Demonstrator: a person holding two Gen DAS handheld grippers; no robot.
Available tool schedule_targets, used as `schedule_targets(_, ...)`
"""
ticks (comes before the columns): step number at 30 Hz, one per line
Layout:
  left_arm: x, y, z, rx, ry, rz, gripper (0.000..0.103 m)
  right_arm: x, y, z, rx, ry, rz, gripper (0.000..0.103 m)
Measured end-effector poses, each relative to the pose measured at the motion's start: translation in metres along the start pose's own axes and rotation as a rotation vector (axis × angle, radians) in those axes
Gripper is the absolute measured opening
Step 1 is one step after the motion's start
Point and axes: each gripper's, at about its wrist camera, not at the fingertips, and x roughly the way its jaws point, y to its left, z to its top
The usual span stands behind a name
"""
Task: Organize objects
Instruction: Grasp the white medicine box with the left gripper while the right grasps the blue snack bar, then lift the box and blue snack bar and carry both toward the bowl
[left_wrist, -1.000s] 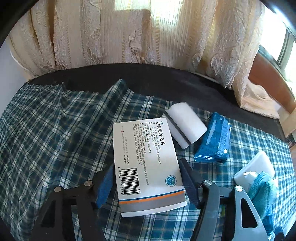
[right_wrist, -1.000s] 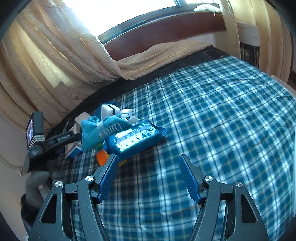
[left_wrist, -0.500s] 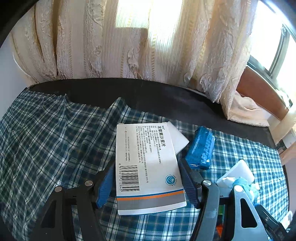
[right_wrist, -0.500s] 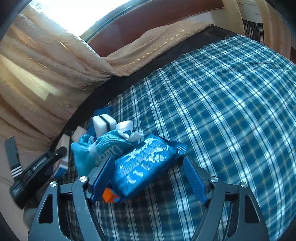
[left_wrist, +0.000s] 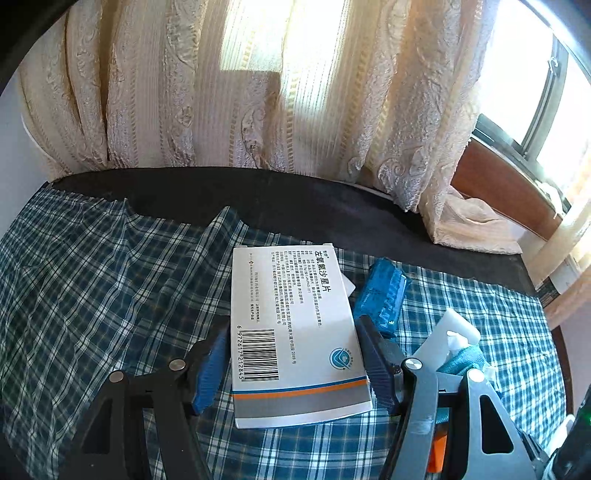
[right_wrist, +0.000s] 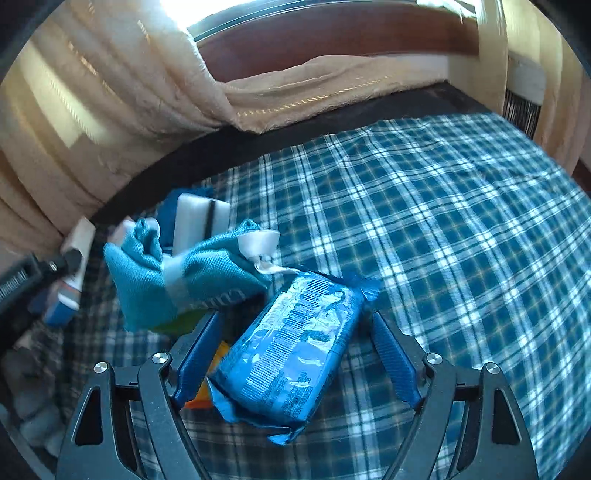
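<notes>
With the left gripper (left_wrist: 295, 363) clamped on the box (left_wrist: 291, 332), the right gripper (right_wrist: 295, 363), jaws just widened, should centre before squeezing the packet (right_wrist: 291, 350) at twelve o'clock.

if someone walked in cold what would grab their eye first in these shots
The white cardboard medicine box with its barcode, clamped in the left gripper above the blue plaid cloth. Next, the shiny blue plastic snack packet lying between the open fingers of the right gripper, beside a crumpled teal fabric pouch.
</notes>
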Motion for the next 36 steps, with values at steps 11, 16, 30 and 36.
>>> schedule_targets(11,-0.007,-0.008,-0.003,0.015,-0.006,-0.021,0.069,-0.007,-0.003,-0.009,-0.077,-0.046,-0.077,0.056)
schedule_targets(16,-0.013,-0.013,-0.004,0.029,-0.013,-0.038,0.069,-0.005,0.007,-0.013,-0.131,-0.066,-0.133,0.056)
schedule_targets(30,-0.037,-0.033,-0.011,0.078,-0.055,-0.094,0.069,-0.023,-0.002,-0.034,-0.127,-0.096,-0.140,0.042)
schedule_targets(36,-0.052,-0.043,-0.015,0.107,-0.087,-0.112,0.069,-0.046,-0.011,-0.045,-0.094,-0.119,-0.124,0.042)
